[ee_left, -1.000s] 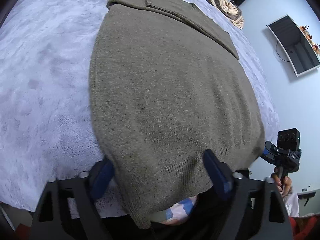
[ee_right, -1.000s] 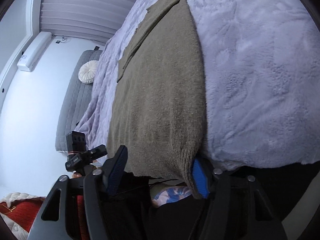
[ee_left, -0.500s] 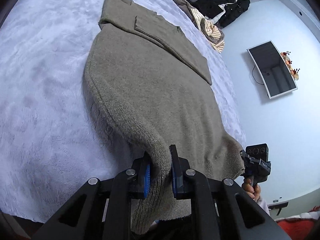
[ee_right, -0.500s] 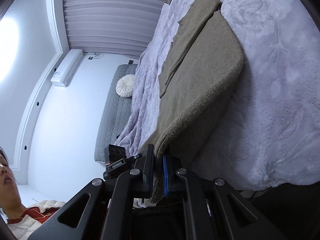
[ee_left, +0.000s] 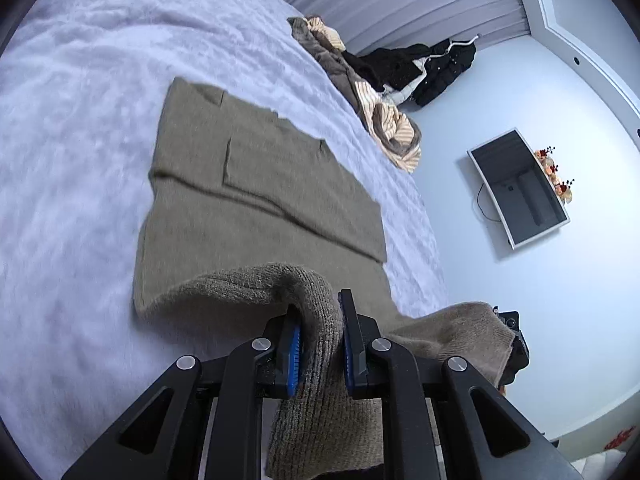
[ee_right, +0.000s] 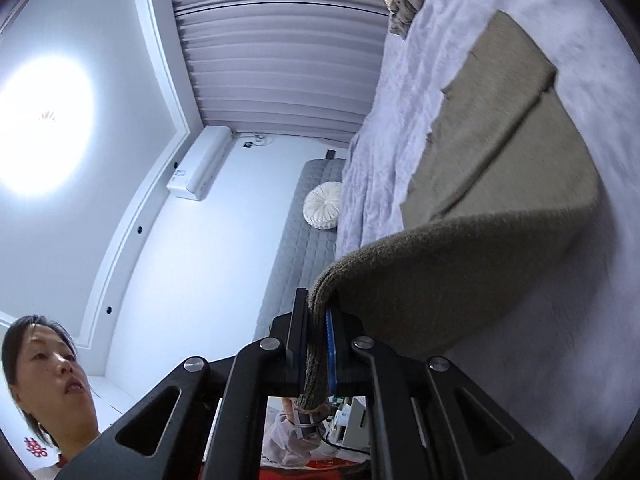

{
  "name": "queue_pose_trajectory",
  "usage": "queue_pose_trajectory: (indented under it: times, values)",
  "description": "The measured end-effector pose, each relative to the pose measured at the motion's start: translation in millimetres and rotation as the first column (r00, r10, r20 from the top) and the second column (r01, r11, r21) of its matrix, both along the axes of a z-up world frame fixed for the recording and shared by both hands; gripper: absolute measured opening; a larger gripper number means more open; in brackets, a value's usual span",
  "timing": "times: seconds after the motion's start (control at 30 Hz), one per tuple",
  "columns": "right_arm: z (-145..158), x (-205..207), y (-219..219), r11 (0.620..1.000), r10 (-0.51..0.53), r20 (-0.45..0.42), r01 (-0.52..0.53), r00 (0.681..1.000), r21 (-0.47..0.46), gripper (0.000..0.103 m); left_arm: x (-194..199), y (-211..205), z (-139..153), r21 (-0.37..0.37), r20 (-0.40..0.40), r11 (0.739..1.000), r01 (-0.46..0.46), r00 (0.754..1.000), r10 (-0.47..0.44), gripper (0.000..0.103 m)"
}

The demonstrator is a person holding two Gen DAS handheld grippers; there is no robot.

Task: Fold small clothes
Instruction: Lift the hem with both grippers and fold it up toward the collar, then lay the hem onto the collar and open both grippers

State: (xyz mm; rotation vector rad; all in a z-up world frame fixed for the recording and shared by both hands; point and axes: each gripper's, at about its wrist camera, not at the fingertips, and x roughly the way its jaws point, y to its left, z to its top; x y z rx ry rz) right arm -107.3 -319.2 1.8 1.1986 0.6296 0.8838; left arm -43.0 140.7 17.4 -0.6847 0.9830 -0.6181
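Observation:
An olive-brown knitted sweater [ee_left: 256, 200] lies flat on the lavender bed, sleeves folded across its upper part. My left gripper [ee_left: 319, 334] is shut on the sweater's ribbed bottom hem at one corner and holds it above the bed. My right gripper [ee_right: 317, 334] is shut on the other hem corner of the sweater [ee_right: 500, 160] and holds it raised too. The hem curls up off the bed between them. The right gripper also shows at the right of the left wrist view [ee_left: 510, 334], partly hidden by the cloth.
The fuzzy lavender bedspread [ee_left: 80, 120] spreads around the sweater. A pile of other clothes [ee_left: 372, 80] lies at the bed's far edge. A wall TV [ee_left: 520, 188] hangs beyond. A grey headboard with a round white cushion [ee_right: 322, 208] and a person's face [ee_right: 52, 364] show in the right wrist view.
Both grippers closed on the sweater's hem corners, then lifted them and carried them forward over the sweater body.

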Motion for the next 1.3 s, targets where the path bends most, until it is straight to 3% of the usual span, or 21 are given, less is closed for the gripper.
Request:
queue_pose_trajectory:
  times: [0.2,0.37,0.5,0.57,0.7,0.83,0.87,0.9,0.97,1.07,1.13,1.2,1.3]
  values:
    - [22.7,105.1,-16.1,0.999,-0.031,0.014,0.032,0.999,-0.010,0.008,103.5,-2.1,11.1,0.031,0.039,0.997,-0.072,0.997,0.071,0.018]
    - [-8.3,192.0,-31.7,0.992,-0.116,-0.110,0.108,0.987,-0.071,0.008,193.5,-26.0,-22.0,0.186,0.023,0.976,-0.113,0.994,0.111,0.018]
    - [-61.7,238.0,-37.9,0.973,-0.185,-0.276,0.137,0.943,-0.183,0.008,226.7,-43.0,-70.5,0.378,-0.034,0.918,-0.115,0.990,0.138,0.039]
    - [-84.6,246.7,-38.8,0.968,-0.203,-0.335,0.138,0.920,-0.209,0.008,226.4,-44.7,-83.9,0.424,-0.029,0.899,-0.108,0.991,0.133,0.057]
    - [-110.2,248.2,-43.1,0.974,-0.209,-0.388,0.154,0.898,-0.167,0.011,224.7,-37.5,-79.8,0.390,-0.010,0.915,-0.105,0.993,0.118,0.057]
    - [-101.6,257.3,-49.0,0.978,-0.208,-0.349,0.184,0.914,-0.100,0.013,224.2,-21.9,-57.8,0.322,0.028,0.936,-0.142,0.990,0.141,0.061]
    - [-96.3,259.7,-52.6,0.973,-0.230,-0.338,0.213,0.913,-0.089,0.021,223.3,-16.9,-51.1,0.323,0.050,0.931,-0.170,0.986,0.162,0.080]
    - [-89.7,260.9,-56.6,0.967,-0.256,-0.328,0.242,0.909,-0.084,0.044,221.2,-12.6,-43.7,0.333,0.088,0.920,-0.207,0.978,0.188,0.086]
    - [-77.8,259.2,-61.8,0.957,-0.290,-0.305,0.276,0.907,-0.087,0.069,216.8,-7.5,-32.1,0.341,0.143,0.912,-0.227,0.972,0.188,0.086]
    - [-53.6,248.1,-59.3,0.947,-0.290,-0.250,0.239,0.924,-0.216,0.067,208.0,-7.6,-26.2,0.332,0.156,0.930,-0.159,0.981,0.112,0.086]
    - [-43.9,242.9,-51.5,0.927,-0.273,-0.230,0.192,0.934,-0.321,0.054,201.9,-16.9,-30.3,0.345,0.143,0.936,-0.075,0.989,0.027,0.086]
    - [-39.7,239.9,-42.0,0.899,-0.250,-0.223,0.141,0.942,-0.414,0.033,196.9,-30.6,-37.8,0.340,0.126,0.940,0.008,0.991,-0.054,0.086]
    - [-42.5,247.4,-19.8,0.843,-0.211,-0.231,0.057,0.950,-0.536,0.027,194.0,-58.1,-52.2,0.232,0.060,0.956,0.180,0.978,-0.199,0.086]
